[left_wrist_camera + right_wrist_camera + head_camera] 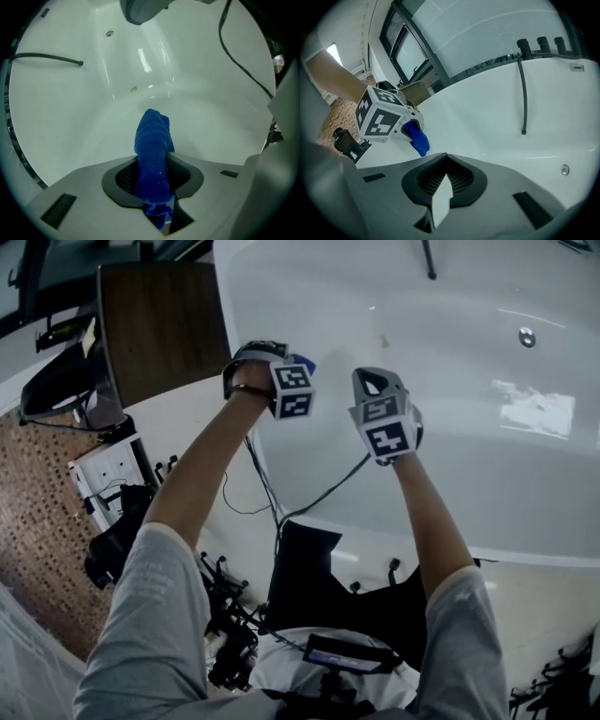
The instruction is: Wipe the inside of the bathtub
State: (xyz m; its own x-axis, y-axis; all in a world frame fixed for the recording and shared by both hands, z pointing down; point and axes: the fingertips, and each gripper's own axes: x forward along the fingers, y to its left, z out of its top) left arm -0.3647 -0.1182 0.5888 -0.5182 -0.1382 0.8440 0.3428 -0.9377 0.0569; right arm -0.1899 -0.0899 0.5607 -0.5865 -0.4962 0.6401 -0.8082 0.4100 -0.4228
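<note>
A blue cloth (pixel 152 150) is pinched in the left hand-held gripper (pixel 154 187) over the bathtub (pixel 450 352) interior (contact cannot be told). The right hand-held gripper (pixel 443 192), pressed together and empty, is held just beside it.
</note>
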